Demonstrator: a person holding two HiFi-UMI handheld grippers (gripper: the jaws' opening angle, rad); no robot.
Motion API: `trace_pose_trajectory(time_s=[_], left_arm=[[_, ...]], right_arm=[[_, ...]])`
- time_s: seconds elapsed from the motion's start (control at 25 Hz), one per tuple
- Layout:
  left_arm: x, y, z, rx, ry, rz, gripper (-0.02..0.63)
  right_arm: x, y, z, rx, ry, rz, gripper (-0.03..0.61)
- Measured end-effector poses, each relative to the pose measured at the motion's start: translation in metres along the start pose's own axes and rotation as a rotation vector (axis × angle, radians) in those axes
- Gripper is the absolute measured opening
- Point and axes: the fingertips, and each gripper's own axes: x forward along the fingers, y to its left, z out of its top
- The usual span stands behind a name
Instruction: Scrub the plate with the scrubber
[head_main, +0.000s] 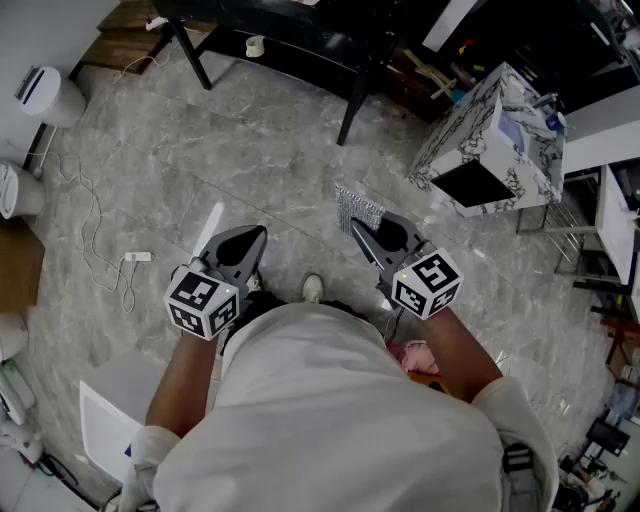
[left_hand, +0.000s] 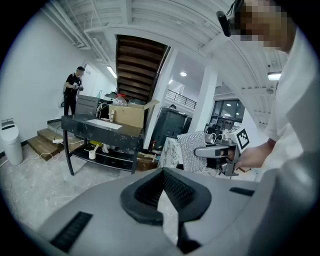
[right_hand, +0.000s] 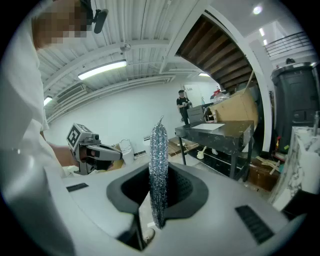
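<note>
Open floor (head_main: 200, 150) ahead; black table (head_main: 300, 35) and marbled box (head_main: 480, 120) stand beyond.

**Workshop/lab-type space, semi-industrial**

Grey stone-look floor (head_main: 250, 150) w/ loose cables (head_main: 96, 215). Dark bench (left_hand: 75, 120) w/ lower shelf, cardboard box (left_hand: 131, 114) by it. Open wooden stairs (left_hand: 140, 65) overhead, strip light (right_hand: 102, 70). 2nd person (left_hand: 73, 90) standing at back.

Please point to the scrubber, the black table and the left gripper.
scrubber (right_hand: 159, 167): right gripper view, middle of its sparkly edge.
black table (left_hand: 103, 132): left gripper view, front edge of the top.
left gripper (head_main: 257, 237): head view, at the jaw tips.
</note>
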Motion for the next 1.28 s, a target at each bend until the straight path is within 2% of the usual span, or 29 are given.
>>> trace_pose_trajectory(time_s=[0.24, 0.48, 0.76, 0.92, 1.12, 1.28], left_arm=[[0.021, -0.02, 0.009, 0.015, 0.006, 0.001, -0.005], [0.025, 0.003, 0.012, 0.0, 0.015, 0.021, -0.005], [0.041, 0.08, 0.03, -0.002, 0.001, 0.016, 0.004], [0.052, 0.134, 0.058, 0.018, -0.006, -0.004, 0.033], [0.062, 0.197, 0.097, 0.051, -0.019, -0.028, 0.044], [0.064, 0.244, 0.116, 0.063, -0.025, -0.037, 0.048]], right_arm=[[-0.015, -0.018, -0.005, 0.001, 0.013, 0.013, 0.075], [0.007, -0.024, -0.003, -0.016, 0.032, 0.027, 0.077], [0.071, -0.043, 0.021, -0.025, 0.032, -0.01, 0.078], [0.118, -0.057, 0.046, -0.025, 0.043, -0.053, 0.078], [0.174, -0.078, 0.085, -0.042, 0.033, -0.095, 0.078], [0.214, -0.086, 0.104, -0.033, 0.021, -0.13, 0.078]])
